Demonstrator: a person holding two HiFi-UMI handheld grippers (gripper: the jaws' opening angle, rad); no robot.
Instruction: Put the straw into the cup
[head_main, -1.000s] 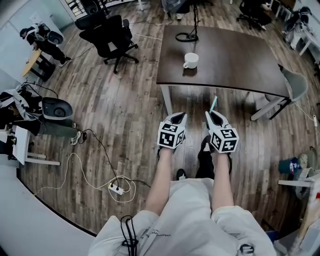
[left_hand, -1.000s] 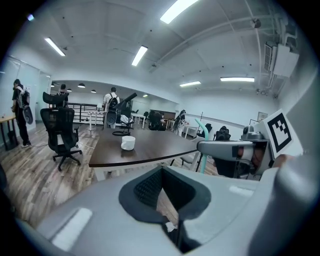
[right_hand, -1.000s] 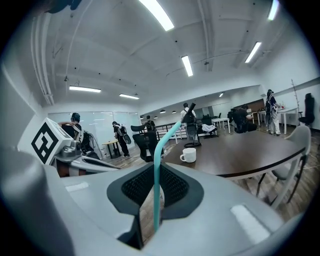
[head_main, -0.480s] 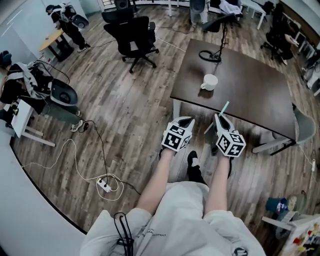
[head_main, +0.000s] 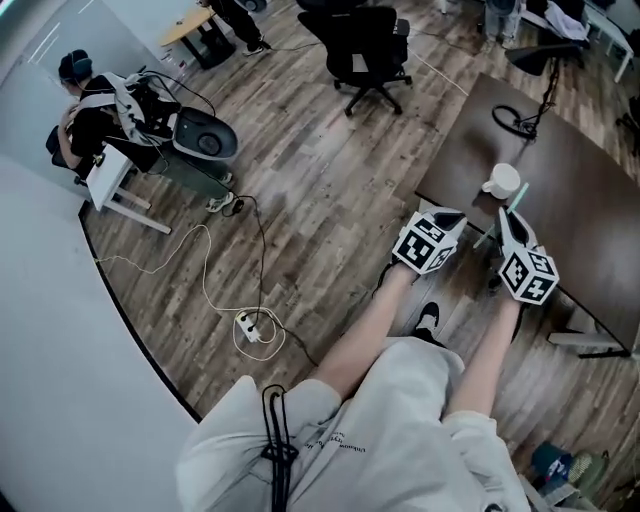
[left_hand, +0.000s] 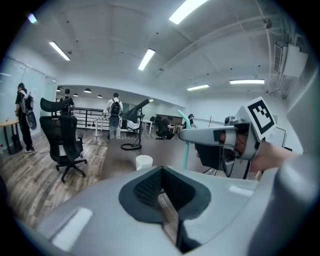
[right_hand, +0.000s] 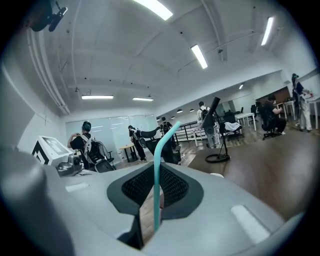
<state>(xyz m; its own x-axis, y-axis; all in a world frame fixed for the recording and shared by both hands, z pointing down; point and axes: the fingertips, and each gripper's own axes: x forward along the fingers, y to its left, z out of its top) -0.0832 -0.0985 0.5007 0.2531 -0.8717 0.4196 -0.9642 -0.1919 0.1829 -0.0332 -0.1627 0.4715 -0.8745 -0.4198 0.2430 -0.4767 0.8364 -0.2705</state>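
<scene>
1. The right gripper (head_main: 503, 222) is clamped on the straw (head_main: 516, 196). In the right gripper view its dark, mesh-textured pads pinch the smooth teal plastic tube (right_hand: 157, 185) low on its length. The tube rises straight from the right gripper (right_hand: 150, 205), then bends at a corrugated elbow toward 1 o'clock.
2. The left gripper (head_main: 452, 218) has its jaws drawn in to a thin slit with nothing in it. In the left gripper view, the same ribbed dark pads form a V-shaped notch in the left gripper's (left_hand: 162, 197) matte grey shell.
3. The cup (head_main: 502, 181) is a small, white, round mug. It stands upright on the table (head_main: 590, 200), near its edge, at 12 o'clock from the right gripper's tip and just beyond the straw's end. From the left gripper it shows as a plain white cylinder (left_hand: 144, 162) at 11 o'clock, with the straw (left_hand: 185, 145) upright at 1 o'clock.
4. The table is a flat, dark brown slab with a smooth top.
5. The floor (head_main: 330, 180) is grey-brown wood-grain planking. A black wheeled office chair (head_main: 368, 40) stands at 12 o'clock. A white power strip (head_main: 252, 325) with looping cable lies at 9 o'clock of the grippers.
</scene>
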